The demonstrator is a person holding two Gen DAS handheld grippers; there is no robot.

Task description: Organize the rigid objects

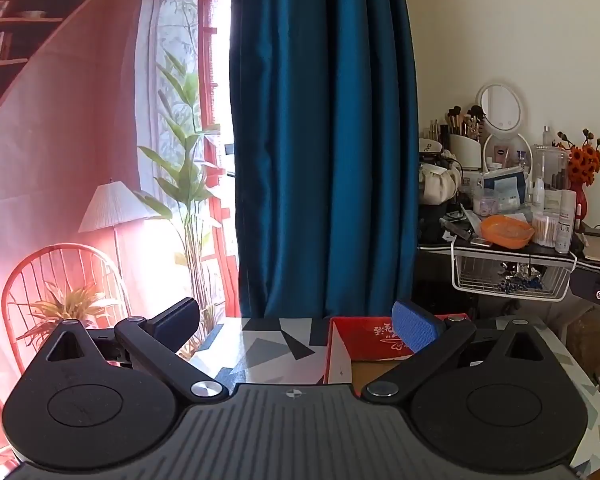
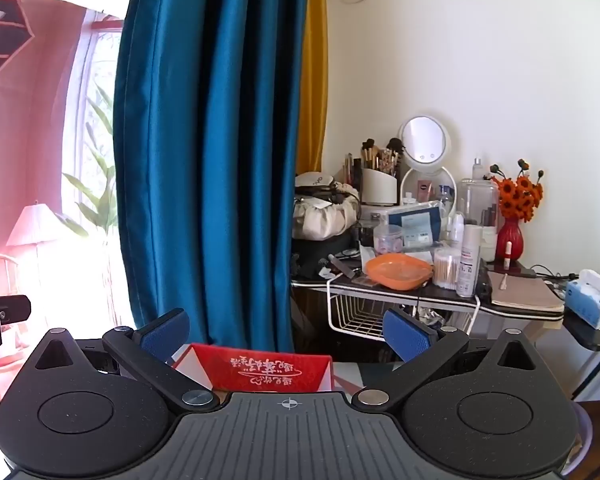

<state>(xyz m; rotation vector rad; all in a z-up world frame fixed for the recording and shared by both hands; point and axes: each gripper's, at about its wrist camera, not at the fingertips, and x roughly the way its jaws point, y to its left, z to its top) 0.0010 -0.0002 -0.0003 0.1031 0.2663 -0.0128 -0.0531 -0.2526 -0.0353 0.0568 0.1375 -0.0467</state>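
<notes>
We see the red box (image 2: 260,368) low in the frame's centre, just ahead of our right gripper (image 2: 286,338); it lies lower right for our left gripper (image 1: 300,322). Both are wide apart, holding nothing.

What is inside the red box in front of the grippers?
Only the red box's printed inner wall and some brown floor show. The right gripper and left gripper, jaws open, cover the rest.

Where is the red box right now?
The red box sits on the patterned table, low in both views, between the open right hand-held gripper's fingers, in front of the blue curtain.
</notes>
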